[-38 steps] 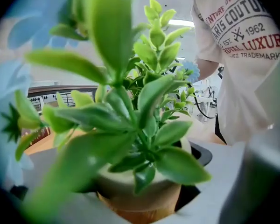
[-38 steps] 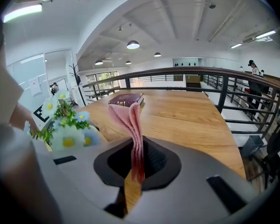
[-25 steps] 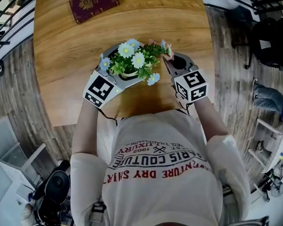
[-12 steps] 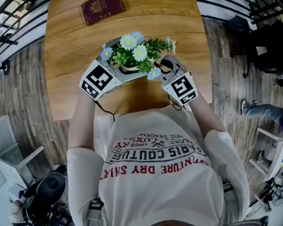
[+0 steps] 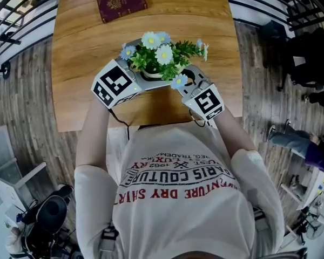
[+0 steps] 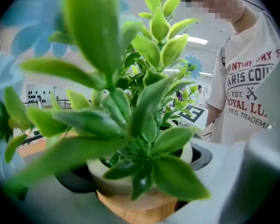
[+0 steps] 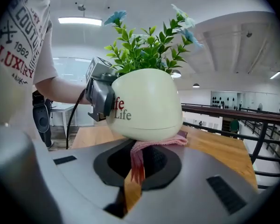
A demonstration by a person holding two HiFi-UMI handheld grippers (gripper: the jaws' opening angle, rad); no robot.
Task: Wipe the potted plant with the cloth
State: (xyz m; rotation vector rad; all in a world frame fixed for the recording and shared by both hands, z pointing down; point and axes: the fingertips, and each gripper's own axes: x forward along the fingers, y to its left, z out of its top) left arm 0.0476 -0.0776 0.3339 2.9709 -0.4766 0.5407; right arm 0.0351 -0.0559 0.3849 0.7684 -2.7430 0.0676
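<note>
A cream pot (image 5: 154, 73) of green leaves with white and blue flowers (image 5: 163, 54) is over the wooden table (image 5: 81, 53). My left gripper (image 5: 136, 81) is shut on the pot (image 6: 130, 183) from the left, and foliage fills most of the left gripper view. My right gripper (image 5: 189, 81) is at the pot's near right, shut on a pink cloth (image 7: 151, 145). The cloth is pressed against the lower side of the pot (image 7: 147, 104), which bears red "Life" lettering. In the head view the cloth is hidden.
A dark red booklet (image 5: 121, 2) lies at the table's far left. Black railings (image 5: 11, 15) run to the left and far right. The person's torso is close against the table's near edge (image 5: 151, 124). Wooden floor surrounds the table.
My right gripper with the cloth has come in from the plant's right side to the pot's lower near side. The left gripper and pot have hardly moved on the table.
</note>
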